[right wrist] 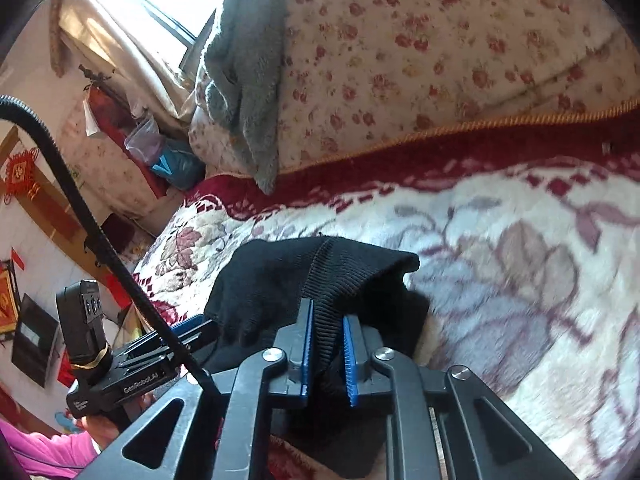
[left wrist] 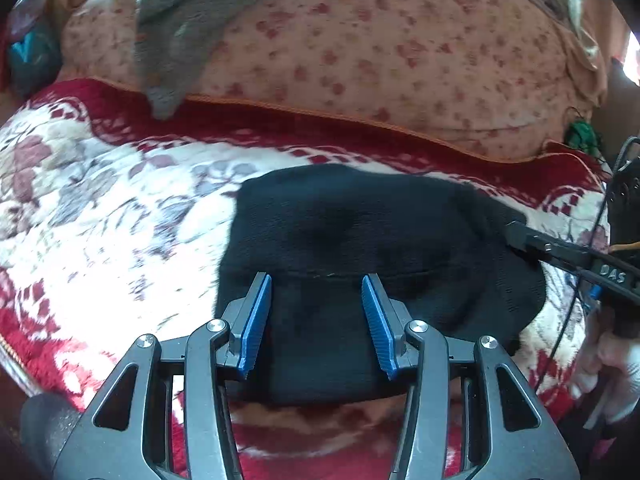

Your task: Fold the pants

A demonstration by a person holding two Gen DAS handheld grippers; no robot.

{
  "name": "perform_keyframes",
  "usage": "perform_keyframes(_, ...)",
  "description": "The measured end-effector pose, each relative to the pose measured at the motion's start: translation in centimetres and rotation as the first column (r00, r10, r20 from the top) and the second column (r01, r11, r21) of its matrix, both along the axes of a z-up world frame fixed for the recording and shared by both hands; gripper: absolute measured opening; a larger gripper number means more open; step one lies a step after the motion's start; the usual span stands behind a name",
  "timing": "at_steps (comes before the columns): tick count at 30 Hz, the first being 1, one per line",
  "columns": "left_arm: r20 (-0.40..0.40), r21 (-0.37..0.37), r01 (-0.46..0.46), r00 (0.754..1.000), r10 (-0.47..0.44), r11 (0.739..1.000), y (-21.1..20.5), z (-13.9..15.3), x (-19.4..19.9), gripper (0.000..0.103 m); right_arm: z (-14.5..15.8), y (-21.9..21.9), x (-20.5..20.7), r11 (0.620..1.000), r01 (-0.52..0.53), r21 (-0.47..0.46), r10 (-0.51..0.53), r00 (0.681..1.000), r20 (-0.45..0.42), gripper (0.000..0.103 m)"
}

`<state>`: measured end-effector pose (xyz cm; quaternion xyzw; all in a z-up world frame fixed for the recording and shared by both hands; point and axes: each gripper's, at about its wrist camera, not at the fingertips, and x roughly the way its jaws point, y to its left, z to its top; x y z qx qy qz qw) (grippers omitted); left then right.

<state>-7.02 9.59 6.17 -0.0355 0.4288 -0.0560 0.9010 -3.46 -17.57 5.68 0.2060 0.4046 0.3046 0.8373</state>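
Note:
Black pants (left wrist: 352, 248) lie folded in a compact bundle on a white and red flowered blanket (left wrist: 120, 208). My left gripper (left wrist: 317, 286) hangs just above the near part of the bundle, its blue pads apart with only cloth showing beneath them. In the right wrist view the right gripper (right wrist: 328, 316) is shut on a ribbed black edge of the pants (right wrist: 332, 276), which rises a little off the blanket. That same right gripper (left wrist: 516, 236) reaches into the left wrist view from the right, at the bundle's right edge.
A rolled quilt with small red flowers (left wrist: 380, 48) lies along the back, with a grey towel (left wrist: 176, 32) draped over it. A person's hand (left wrist: 608, 364) and cables show at the right. A black cable (right wrist: 80, 208) and the left gripper's body (right wrist: 120, 380) fill the left of the right wrist view.

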Motion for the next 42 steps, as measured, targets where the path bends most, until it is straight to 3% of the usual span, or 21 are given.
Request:
perform_keyframes(5,-0.008,0.001,-0.02,1.0,0.02,1.0,-0.6,-1.2,0.4,0.051,-0.9,-0.1,0.2,0.992,0.02,-0.123,-0.022,1.0,-0.017,0.01)
perform_keyframes(13,-0.003,0.006,-0.029,1.0,0.029,1.0,-0.6,-0.8,0.0,0.052,-0.7,-0.6,-0.7,0.989,0.078,-0.129,-0.084,0.995,-0.045,0.012)
perform_keyframes(21,0.053,0.016,-0.05,0.997,0.049,0.999,0.0,1.4,-1.3,0.052,4.1,0.9,-3.4,0.991,0.073,-0.115,-0.066,0.996,0.058,0.037)
perform_keyframes(25,0.081,0.017,-0.061,0.995,0.06,0.998,0.4,2.4,-2.0,0.052,5.1,2.2,-4.3,0.994,0.062,-0.089,-0.055,0.995,0.079,0.038)
perform_keyframes(33,0.088,0.003,-0.084,0.993,0.083,0.997,2.2,2.9,-2.4,0.052,4.1,2.9,-4.6,0.995,0.062,-0.073,-0.059,0.997,0.039,0.05)
perform_keyframes(37,0.039,-0.036,-0.095,0.995,0.097,0.995,4.1,2.1,-1.8,0.052,3.0,1.8,-4.4,0.993,0.087,-0.076,-0.088,0.996,-0.005,0.058)
perform_keyframes(39,0.005,-0.07,-0.103,0.995,0.103,0.992,5.3,1.4,-1.4,0.052,2.1,0.7,-4.2,0.992,0.108,-0.071,-0.111,0.993,-0.035,0.068)
perform_keyframes(42,-0.037,-0.12,-0.115,0.993,0.111,0.986,6.4,0.6,-0.8,0.052,0.8,-0.7,-3.8,0.99,0.134,-0.048,-0.137,0.987,-0.078,0.069)
